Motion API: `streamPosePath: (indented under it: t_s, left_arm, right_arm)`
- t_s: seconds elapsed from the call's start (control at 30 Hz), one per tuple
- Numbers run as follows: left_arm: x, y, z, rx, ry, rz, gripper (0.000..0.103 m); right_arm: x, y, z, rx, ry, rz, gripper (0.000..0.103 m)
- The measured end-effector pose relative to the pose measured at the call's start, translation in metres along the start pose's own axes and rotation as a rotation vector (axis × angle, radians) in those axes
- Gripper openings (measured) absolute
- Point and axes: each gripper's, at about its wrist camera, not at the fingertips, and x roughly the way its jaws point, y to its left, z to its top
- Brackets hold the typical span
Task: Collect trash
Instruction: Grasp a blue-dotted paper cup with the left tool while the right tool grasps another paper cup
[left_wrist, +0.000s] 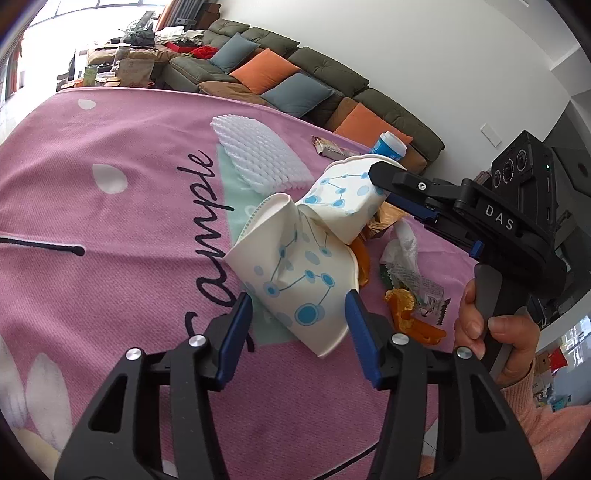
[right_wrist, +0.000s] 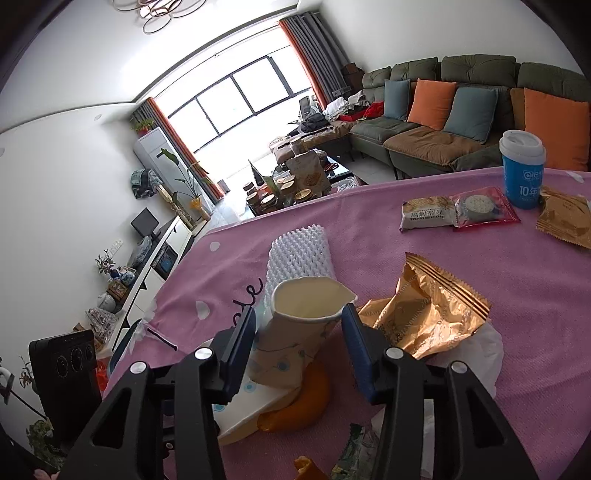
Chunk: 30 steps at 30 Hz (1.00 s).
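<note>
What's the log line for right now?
left gripper: jaws around lower crumpled cup, grip unclear | right gripper: jaws around upper crumpled cup, grip unclear

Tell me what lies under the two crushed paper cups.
Orange peel pokes out from beneath the crushed paper cups; the right wrist view shows it under the lower cup's edge. Pink tablecloth lies below. How far the peel reaches, and anything else beneath, is covered.

Two crumpled paper cups (left_wrist: 295, 273) on tablecloth
</note>
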Motion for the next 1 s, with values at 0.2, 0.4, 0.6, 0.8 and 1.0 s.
streamPosePath:
  t_s: [0.2, 0.4, 0.6, 0.8, 1.0]
  left_arm:
    - [0.000, 0.001, 0.001, 0.005, -0.014, -0.009, 0.040]
    - [-0.004, 0.004, 0.001, -0.001, -0.025, -0.022, 0.034]
    - [0.005, 0.008, 0.003, -0.022, 0.004, -0.040, 0.050]
    - [0.011, 0.012, 0.007, -0.046, 0.000, -0.050, 0.048]
    - [0.009, 0.014, 0.005, -0.064, -0.009, -0.059, 0.042]
  right_arm:
    - [-0.006, -0.010, -0.004, 0.037, 0.006, 0.036, 0.044]
    - [-0.010, -0.012, -0.005, 0.042, 0.002, 0.073, 0.041]
    - [-0.009, -0.015, -0.004, 0.043, 0.008, 0.087, 0.041]
    - [-0.007, -0.016, -0.005, 0.045, 0.012, 0.089, 0.041]
    - [-0.005, -0.014, -0.006, 0.040, 0.006, 0.096, 0.041]
